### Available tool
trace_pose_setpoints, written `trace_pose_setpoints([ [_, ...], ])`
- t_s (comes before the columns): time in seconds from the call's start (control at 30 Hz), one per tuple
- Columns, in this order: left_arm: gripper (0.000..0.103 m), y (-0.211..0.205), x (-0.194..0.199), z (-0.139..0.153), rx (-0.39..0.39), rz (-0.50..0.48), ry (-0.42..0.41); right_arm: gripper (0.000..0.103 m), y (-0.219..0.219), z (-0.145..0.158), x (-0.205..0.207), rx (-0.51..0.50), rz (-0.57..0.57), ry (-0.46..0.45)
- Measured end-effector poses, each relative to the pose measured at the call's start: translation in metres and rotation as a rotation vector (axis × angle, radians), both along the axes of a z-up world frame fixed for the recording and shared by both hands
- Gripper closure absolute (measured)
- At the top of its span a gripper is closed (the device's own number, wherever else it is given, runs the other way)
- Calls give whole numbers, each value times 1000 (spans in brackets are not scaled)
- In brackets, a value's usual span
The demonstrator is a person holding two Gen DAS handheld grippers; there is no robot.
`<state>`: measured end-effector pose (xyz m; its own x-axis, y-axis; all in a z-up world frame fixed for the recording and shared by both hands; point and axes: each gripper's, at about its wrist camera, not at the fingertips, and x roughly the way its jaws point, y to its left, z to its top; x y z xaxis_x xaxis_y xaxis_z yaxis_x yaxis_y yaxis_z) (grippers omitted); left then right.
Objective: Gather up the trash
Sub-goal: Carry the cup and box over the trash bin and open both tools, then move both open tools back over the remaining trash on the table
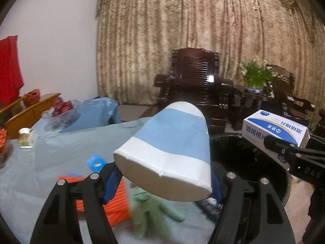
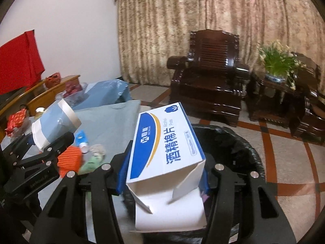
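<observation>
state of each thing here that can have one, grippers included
left gripper: shut on the paper cup
paper cup: held tilted on its side, base toward the camera
right gripper: shut on the cotton pad box
cotton pad box: end flap open, held over the trash bin
trash bin: open, lined with a black bag
orange package: lying on the table
green cloth: crumpled on the table

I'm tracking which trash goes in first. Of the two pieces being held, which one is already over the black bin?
The white-and-blue box in the right claw: it hangs above the bin. The paper cup in the left claw is beside the bin, above the table.
</observation>
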<state>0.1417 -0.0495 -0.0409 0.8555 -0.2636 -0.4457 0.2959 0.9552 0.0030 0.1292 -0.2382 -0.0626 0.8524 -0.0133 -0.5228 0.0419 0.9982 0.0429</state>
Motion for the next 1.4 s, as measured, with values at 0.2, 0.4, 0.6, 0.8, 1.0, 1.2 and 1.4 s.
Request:
trace_pose_setpoints([
  [0.2, 33, -49, 22, -12, 13, -61, 25, 51, -41, -18, 16, 8, -68, 23],
  [0.4, 33, -83, 34, -28, 33, -107, 59, 51, -80, -40, 28, 29, -120, 59],
  [0.6, 23, -112, 50, -45, 42, -172, 123, 28, -108, -63, 34, 37, -154, 113],
  [0.8, 11, -117, 52, -54, 46, -210, 158, 13, -131, -73, 19, 40, -219, 98],
  [1.0, 8, -106, 46, -47, 49, -204, 152, 7, -137, -69, 0, 78, -255, 57],
  [1.2, 7, -76, 35, -27, 26, -161, 125, 7, -117, -55, -12, 66, -231, 26],
  [1.4, 7, -27, 21, -12, -4, -76, 100, 7, -80, -42, -11, 84, -145, 5],
])
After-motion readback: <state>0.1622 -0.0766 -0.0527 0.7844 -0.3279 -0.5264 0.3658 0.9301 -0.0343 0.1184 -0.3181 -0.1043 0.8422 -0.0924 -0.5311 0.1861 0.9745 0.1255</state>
